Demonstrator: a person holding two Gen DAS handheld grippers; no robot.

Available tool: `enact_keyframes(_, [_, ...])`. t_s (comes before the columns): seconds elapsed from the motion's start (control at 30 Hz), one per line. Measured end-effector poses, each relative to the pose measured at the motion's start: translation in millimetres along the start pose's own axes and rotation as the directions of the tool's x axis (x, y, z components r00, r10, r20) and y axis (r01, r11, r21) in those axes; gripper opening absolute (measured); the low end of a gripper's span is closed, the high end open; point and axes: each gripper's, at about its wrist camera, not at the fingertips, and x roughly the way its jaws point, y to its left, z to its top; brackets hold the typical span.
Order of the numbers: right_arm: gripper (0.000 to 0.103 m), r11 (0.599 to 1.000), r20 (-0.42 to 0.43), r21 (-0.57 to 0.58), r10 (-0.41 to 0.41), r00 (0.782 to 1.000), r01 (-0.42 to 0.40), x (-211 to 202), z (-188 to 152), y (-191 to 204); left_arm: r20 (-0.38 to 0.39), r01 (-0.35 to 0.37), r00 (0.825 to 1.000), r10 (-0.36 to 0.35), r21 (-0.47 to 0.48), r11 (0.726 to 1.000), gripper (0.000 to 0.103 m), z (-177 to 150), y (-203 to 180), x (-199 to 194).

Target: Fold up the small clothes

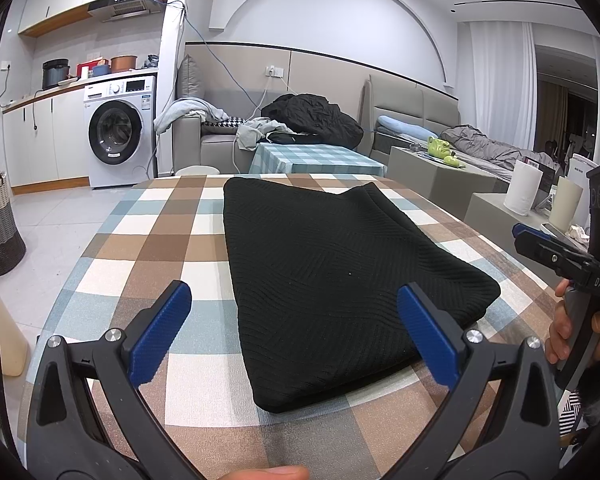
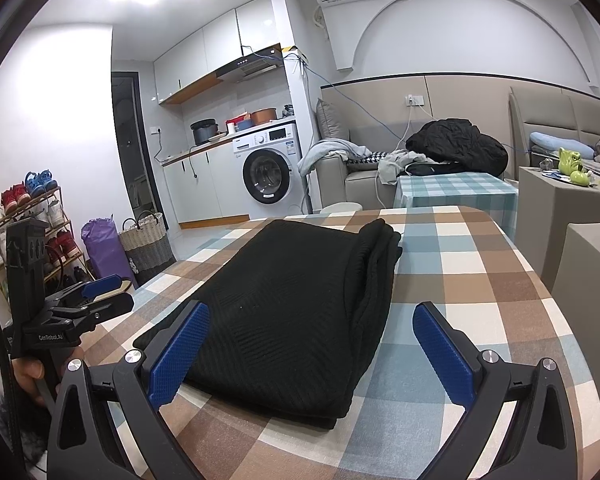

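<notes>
A black knit garment lies folded into a long rectangle on the checked tablecloth. My left gripper hangs open just above its near end, one blue pad on each side, touching nothing. In the right wrist view the same garment shows stacked layers along its right edge. My right gripper is open over its near end and holds nothing. Each gripper appears from the side in the other's view, held by a hand: the right gripper and the left gripper.
The table's rounded edges drop to a tiled floor. Beyond stand a washing machine, a sofa piled with clothes, a small teal-checked table, a woven basket, a shoe rack and paper rolls.
</notes>
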Motion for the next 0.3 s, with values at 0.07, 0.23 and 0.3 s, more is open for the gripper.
enact_keyframes(0.07, [0.103, 1.0, 0.0, 0.0, 0.0, 1.0, 0.0, 0.0, 0.0, 0.2, 0.001, 0.001, 1.0, -0.001, 0.0, 1.0, 0.102, 0.3, 0.3, -0.2])
enact_keyframes(0.23, [0.103, 1.0, 0.0, -0.001, 0.0, 1.0, 0.0, 0.0, 0.2, 0.2, 0.004, 0.003, 1.0, -0.003, 0.0, 1.0, 0.102, 1.0, 0.8, -0.5])
enact_keyframes(0.3, [0.103, 1.0, 0.0, -0.001, -0.001, 1.0, 0.001, 0.0, 0.1, 0.5, 0.002, 0.001, 1.0, -0.001, -0.001, 1.0, 0.102, 1.0, 0.7, -0.1])
